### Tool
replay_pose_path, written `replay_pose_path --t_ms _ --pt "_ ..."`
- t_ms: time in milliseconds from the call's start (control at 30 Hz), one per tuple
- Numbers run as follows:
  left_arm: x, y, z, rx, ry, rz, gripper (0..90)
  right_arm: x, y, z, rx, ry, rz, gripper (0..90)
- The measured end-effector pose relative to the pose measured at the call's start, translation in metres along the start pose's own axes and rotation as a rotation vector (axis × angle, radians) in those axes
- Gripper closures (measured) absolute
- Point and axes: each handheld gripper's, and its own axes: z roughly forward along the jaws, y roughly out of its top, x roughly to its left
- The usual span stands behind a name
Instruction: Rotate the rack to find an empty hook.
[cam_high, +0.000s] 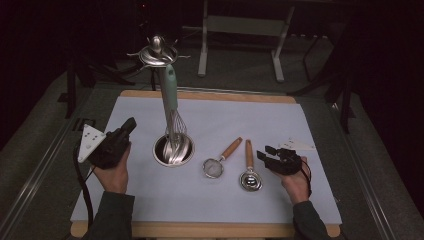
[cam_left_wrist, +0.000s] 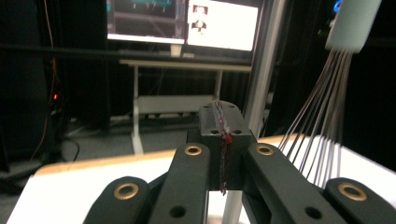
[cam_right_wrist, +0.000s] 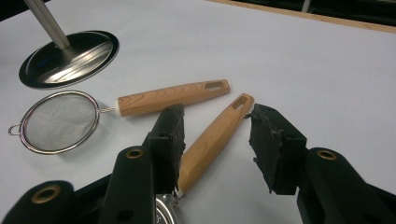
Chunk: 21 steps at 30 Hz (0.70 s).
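Note:
A steel utensil stand (cam_high: 158, 54) rises from a round base (cam_high: 161, 156) at the mat's middle left. A whisk (cam_high: 170, 95) with a mint-green handle hangs from it, wires down over the base. My left gripper (cam_high: 131, 123) is shut with nothing in it, held up left of the whisk. In the left gripper view its jaws (cam_left_wrist: 223, 122) press together, and the whisk wires (cam_left_wrist: 322, 116) hang to their right. My right gripper (cam_high: 265, 151) is open beside a wooden-handled spoon (cam_high: 248, 167). The spoon's handle (cam_right_wrist: 205, 144) lies between the open right gripper (cam_right_wrist: 217, 122) jaws, untouched.
A small mesh strainer (cam_high: 220, 160) with a wooden handle lies left of the spoon, its strainer mesh (cam_right_wrist: 58, 122) near the stand base (cam_right_wrist: 70, 58). A pale mat (cam_high: 300, 125) covers the wooden board. Beyond the table stand a metal frame (cam_high: 240, 30) and monitors (cam_left_wrist: 187, 21).

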Motion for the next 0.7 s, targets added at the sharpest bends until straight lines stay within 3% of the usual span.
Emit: replay_pose_path --t_ms 400,700 --pt "-0.005 0.02 0.014 -0.11 -0.031 -0.028 90.0 -0.002 -0.003 0.001 0.015 -0.008 -0.008 54.1" --pt "-0.009 0.039 0.014 -0.181 -0.054 -0.041 90.0 -0.004 -0.004 -0.002 0.012 -0.018 -0.004 54.1"
